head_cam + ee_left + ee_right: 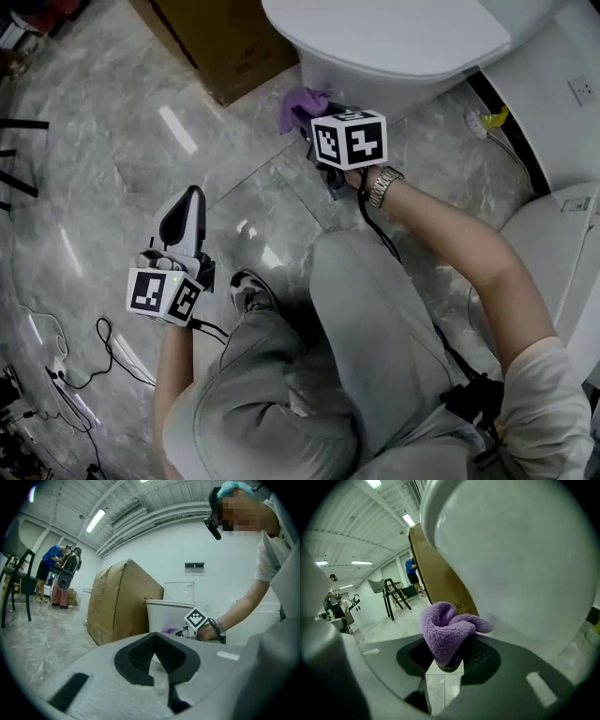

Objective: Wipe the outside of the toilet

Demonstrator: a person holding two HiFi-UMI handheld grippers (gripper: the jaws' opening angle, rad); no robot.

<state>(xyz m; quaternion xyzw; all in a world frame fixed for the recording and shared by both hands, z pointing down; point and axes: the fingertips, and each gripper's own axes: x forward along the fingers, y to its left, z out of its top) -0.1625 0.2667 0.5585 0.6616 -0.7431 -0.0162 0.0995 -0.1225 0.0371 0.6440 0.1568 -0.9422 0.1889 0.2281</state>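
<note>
Marble, grey and glossy, makes up the grey marble floor [122, 159], which lies open to my left, with thin black cables [108, 352] near its lower-left edge. The white ceramic toilet [394, 42] is ahead of me, its top cut off by the head view's upper edge. Just beside it is a brown cardboard box [225, 37], leaving only a narrow gap of floor between them. The box carries a small dark print that is too small to read.

My right hand-held gripper [314, 131] reaches low into that gap, clamped on a fluffy purple cloth [447, 630] that bunches above the jaws close to the toilet's curved outer wall; whether it touches I cannot tell. My left hand-held gripper [192, 197] hangs well apart over bare floor, jaws together and empty.
</note>
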